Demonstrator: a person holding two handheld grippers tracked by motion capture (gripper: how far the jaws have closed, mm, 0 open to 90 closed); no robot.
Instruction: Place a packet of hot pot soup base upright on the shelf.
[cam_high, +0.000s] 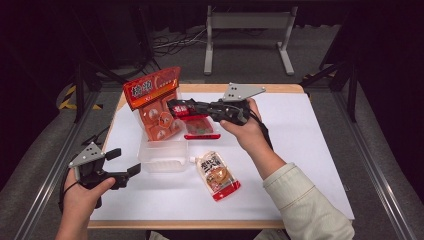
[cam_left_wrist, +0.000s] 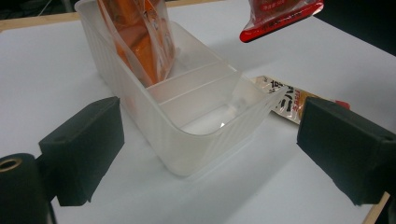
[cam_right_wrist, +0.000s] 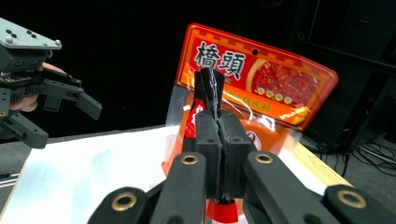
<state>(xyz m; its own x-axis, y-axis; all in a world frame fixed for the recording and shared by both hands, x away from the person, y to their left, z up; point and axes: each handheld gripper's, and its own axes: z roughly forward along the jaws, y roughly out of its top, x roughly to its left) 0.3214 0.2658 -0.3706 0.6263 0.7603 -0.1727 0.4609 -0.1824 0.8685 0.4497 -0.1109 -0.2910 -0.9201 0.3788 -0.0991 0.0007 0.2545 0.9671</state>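
My right tongs (cam_high: 176, 108) pinch a red sachet (cam_high: 186, 109). Left tongs (cam_high: 126, 162) spread beside bin (cam_high: 162, 159). Orange pack (cam_right_wrist: 254, 88) reads 橋頭; the right gripper view shows it legibly.

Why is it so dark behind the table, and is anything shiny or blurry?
High view: light falls on the white table; the room behind stays dark. Left gripper view: a bright glint sits in the clear plastic box, and the near black pads look soft. Right gripper view: glare streaks the orange packet.
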